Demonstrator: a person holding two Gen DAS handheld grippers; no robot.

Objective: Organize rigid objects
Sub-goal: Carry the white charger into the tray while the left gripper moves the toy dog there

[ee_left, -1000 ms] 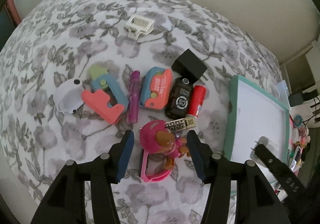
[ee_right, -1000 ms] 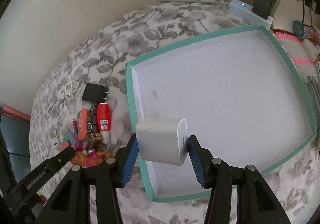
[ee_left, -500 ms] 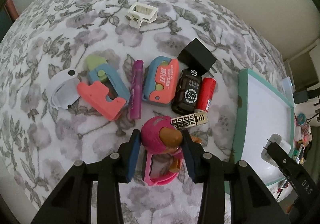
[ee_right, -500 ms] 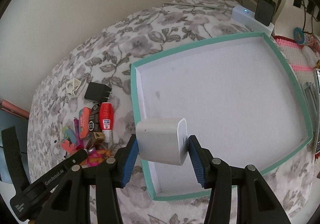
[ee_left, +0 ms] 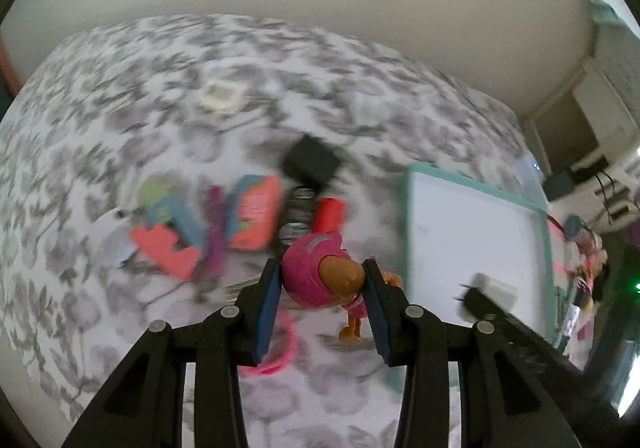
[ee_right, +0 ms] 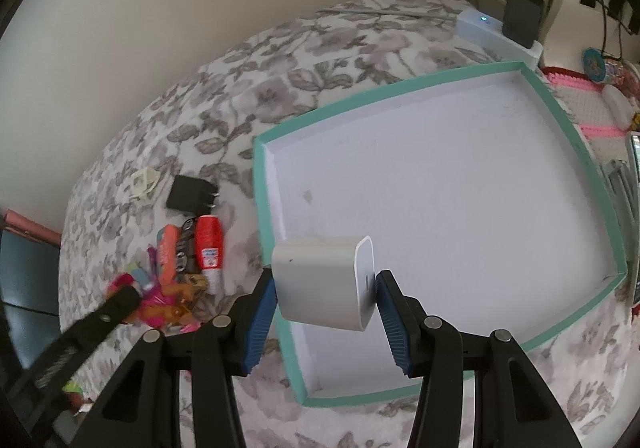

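L gripper (ee_left: pixel 322 282) is clamping the pink toy figure (ee_left: pixel 320 276), jaws just closed on its head; body's hanging down, legs pointing to the bedspread. You're heading right twd the teal tray (ee_right: pixel 276 208). R gripper (ee_right: pixel 326 284) is gripping the white charger block (ee_right: pixel 320 282) (over the tray's near corner).

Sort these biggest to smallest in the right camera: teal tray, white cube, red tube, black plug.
1. Teal-rimmed white tray
2. White plastic cube, though it's nearest the camera
3. Red tube and black plug: too alike to rank
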